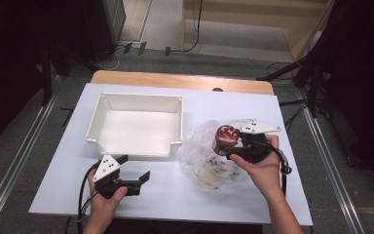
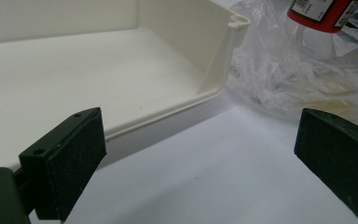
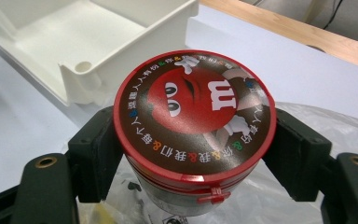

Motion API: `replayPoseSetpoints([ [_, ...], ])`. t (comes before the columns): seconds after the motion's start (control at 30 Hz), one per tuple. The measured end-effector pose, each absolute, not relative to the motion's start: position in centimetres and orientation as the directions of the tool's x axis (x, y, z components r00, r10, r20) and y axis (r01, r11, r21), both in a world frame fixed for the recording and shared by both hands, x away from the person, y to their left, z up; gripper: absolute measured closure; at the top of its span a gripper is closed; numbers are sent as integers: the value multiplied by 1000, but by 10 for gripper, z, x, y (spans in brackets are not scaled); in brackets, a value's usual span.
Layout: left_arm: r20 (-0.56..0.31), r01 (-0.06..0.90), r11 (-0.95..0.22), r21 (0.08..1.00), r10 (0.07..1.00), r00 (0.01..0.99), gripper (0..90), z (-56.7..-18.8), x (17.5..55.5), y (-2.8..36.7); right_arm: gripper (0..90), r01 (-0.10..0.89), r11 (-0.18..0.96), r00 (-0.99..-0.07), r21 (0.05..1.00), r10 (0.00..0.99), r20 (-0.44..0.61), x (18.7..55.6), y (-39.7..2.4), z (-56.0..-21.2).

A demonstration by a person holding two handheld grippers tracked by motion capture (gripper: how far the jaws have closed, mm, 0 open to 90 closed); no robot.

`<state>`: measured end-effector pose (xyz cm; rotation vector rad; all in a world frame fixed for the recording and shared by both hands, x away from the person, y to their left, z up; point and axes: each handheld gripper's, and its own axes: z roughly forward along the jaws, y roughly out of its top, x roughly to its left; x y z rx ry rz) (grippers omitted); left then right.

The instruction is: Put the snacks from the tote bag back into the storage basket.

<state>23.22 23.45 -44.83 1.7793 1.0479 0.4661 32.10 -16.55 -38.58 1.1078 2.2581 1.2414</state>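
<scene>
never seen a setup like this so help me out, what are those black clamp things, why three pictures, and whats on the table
No robot here: a person holds a hand-operated clamp tool in each hand. The high view looks down from above the person's side of the table. The other two pictures come from small cameras riding on each tool, looking along its black jaws.

On the table sit an empty white tray and a crumpled clear plastic bag with some small items inside that are too blurry to name.

The right gripper is closed around a round candy tub with a red lid and a cartoon face, holding it above the bag. The left gripper is open and holds nothing, near the tray's front edge.
</scene>
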Motion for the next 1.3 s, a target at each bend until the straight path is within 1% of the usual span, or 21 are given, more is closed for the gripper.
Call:
replayPoseSetpoints([
  [0.07,-133,438,-146,887,827,546,22,-447,231,240,261,468,319,-646,824,760,73,321,-163,-385],
  [0.2,-152,434,-112,894,836,527,22,-447,234,251,261,464,322,-652,825,754,73,324,-157,-384],
  [0.3,-133,431,-123,894,845,518,22,-448,235,256,261,456,331,-662,826,747,66,325,-152,-384],
  [0.4,-145,434,-109,894,847,511,22,-449,237,259,261,455,330,-664,827,745,68,326,-148,-383],
  [0.93,-157,437,-98,894,844,512,22,-452,240,263,261,426,352,-688,833,724,46,335,-127,-373],
  [1.1,-141,433,-115,894,845,516,22,-452,239,261,261,425,346,-690,837,722,52,338,-123,-373],
  [1.3,-147,441,-112,890,847,512,22,-453,240,262,261,416,346,-697,841,716,50,341,-118,-371],
])
